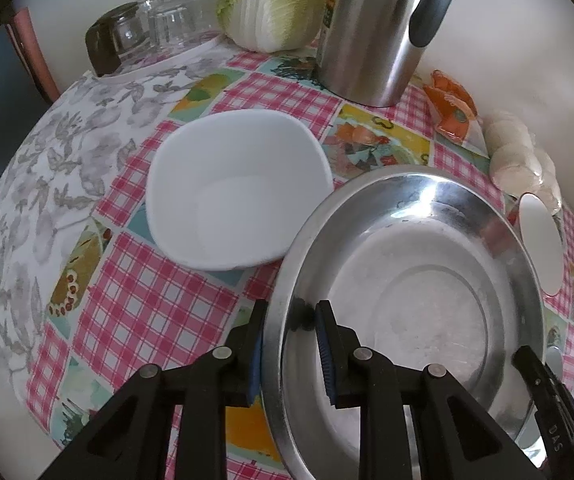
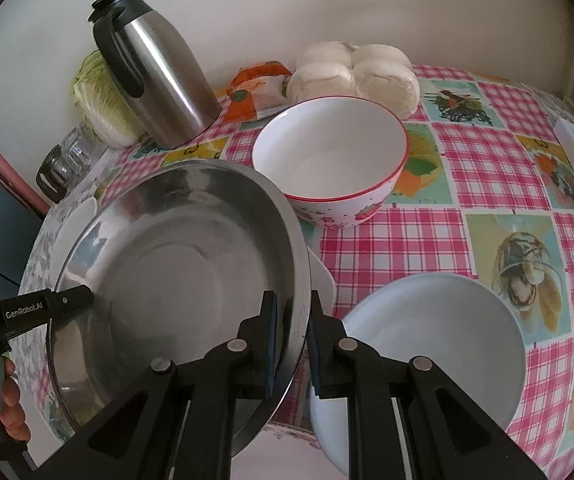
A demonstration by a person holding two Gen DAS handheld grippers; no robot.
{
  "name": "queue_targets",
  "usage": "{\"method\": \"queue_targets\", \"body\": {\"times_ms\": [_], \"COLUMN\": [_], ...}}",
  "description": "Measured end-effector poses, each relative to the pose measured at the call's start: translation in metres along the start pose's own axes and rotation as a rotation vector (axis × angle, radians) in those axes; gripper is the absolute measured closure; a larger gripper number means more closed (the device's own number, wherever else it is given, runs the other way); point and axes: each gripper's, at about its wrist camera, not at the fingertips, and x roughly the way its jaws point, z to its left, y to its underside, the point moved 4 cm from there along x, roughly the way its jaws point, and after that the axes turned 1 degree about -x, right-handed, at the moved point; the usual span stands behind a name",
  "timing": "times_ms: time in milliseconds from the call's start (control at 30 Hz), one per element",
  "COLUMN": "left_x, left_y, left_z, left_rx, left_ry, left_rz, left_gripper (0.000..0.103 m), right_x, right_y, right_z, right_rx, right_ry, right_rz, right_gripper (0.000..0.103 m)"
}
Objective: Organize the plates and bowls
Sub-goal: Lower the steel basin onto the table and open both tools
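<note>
Left wrist view shows the left tongs (image 1: 289, 354) straddling the near rim of a steel bowl (image 1: 427, 248), one blue-padded finger outside the wall and one inside, pinching the rim. Beyond the bowl's left edge a square white bowl (image 1: 231, 184) sits on the tabletop (image 1: 159, 312), which wears a pink-check cloth with food pictures. At the lower right, a black finger of the other tool reaches the bowl's far rim; the letters "DAS" can be read on it, the rest being cut off. Behind stand a steel thermos jug (image 1: 371, 28), a cabbage (image 1: 275, 0) and upturned glasses (image 1: 167, 28).

Right wrist view has the right tongs (image 2: 291, 346) clamped on the opposite rim of the same steel bowl (image 2: 175, 272), which is tilted and held between the two tools. On the left tool's arm, at the left edge, "GenRobot.AI" is printed in white. A red-rimmed white bowl (image 2: 331, 152) with strawberry decoration sits just behind the steel bowl, and a pale bowl (image 2: 439, 344) lies beside the right tongs. A bag of white buns (image 2: 355, 72) rests near the wall.
</note>
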Motion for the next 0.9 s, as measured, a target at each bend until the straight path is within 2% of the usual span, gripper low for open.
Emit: {"method": "queue_targets", "body": {"times_ms": [467, 900], "left_x": [0.013, 0.018], "left_y": [0.003, -0.001], "left_z": [-0.001, -0.002], "left_rx": [-0.010, -0.009], "left_ry": [0.010, 0.023], "left_rz": [0.029, 0.011], "left_gripper": [0.074, 0.073], "right_x": [0.007, 0.011], "right_y": [-0.003, -0.005], "right_z": [0.000, -0.002], "right_rx": [-0.020, -0.019], "right_ry": [0.043, 0.053], "right_rz": [-0.008, -0.015], "right_gripper": [0.088, 0.087]}}
